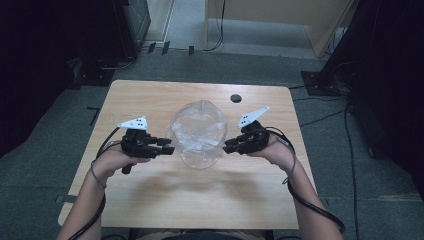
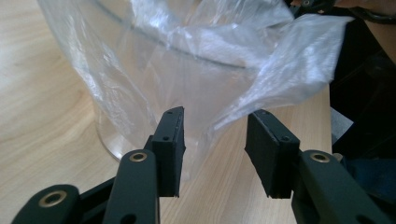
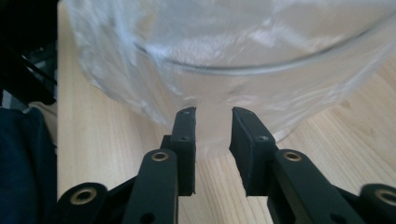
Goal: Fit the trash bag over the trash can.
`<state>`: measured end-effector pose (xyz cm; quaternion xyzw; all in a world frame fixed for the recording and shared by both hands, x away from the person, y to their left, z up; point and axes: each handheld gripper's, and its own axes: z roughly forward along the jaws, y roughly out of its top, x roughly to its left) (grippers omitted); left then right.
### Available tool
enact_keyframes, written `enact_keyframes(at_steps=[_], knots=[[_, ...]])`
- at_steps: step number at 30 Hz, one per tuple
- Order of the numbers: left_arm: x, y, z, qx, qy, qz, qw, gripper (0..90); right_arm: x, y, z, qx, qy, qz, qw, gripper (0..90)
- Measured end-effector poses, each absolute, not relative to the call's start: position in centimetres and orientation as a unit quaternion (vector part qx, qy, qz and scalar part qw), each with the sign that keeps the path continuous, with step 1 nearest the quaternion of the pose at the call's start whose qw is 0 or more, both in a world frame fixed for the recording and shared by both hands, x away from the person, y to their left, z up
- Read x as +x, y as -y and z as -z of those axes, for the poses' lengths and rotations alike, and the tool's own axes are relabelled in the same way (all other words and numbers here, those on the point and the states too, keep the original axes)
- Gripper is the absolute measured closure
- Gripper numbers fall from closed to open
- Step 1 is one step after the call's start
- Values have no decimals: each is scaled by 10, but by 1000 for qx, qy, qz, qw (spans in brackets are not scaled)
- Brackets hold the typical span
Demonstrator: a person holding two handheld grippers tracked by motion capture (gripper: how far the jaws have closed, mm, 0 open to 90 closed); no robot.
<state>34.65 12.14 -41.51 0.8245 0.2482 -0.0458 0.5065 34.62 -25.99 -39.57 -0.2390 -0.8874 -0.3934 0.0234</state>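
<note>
While clear bag (image 1: 198,131) drapes glass bowl (image 1: 200,157), left gripper (image 1: 167,148) and right gripper (image 1: 228,147) flank it, both parted, empty.

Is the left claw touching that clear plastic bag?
Cannot tell. In the left gripper view, the left claw stands open with a fold of the plastic bag hanging between its jaws, but no plain contact or gap shows.

Clear plastic bag (image 2: 196,56), draped over a clear round container (image 1: 199,150): we find its top cut off by the upper frame edge in both gripper views, and its contents are too blurred by creased film to tell. Both forearms run out at the bottom of the high view. The dark surroundings at upper left and upper right there are too dim for us to identify.
</note>
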Motion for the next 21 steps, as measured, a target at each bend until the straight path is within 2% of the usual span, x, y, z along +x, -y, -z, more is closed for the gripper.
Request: enact_keyframes(at_steps=[7,12,17,21], knots=[[343,-131,400,809,-231,27,539,443,346,269,379,-242,870,429,-8,646],[345,-133,394,801,-246,6,546,438,344,267,370,-240,858,454,-27,645],[353,-130,391,789,-295,-17,539,460,343,262,365,-242,838,487,-43,637],[354,-126,389,788,-294,-30,540,463,345,256,365,-247,830,497,-54,619]])
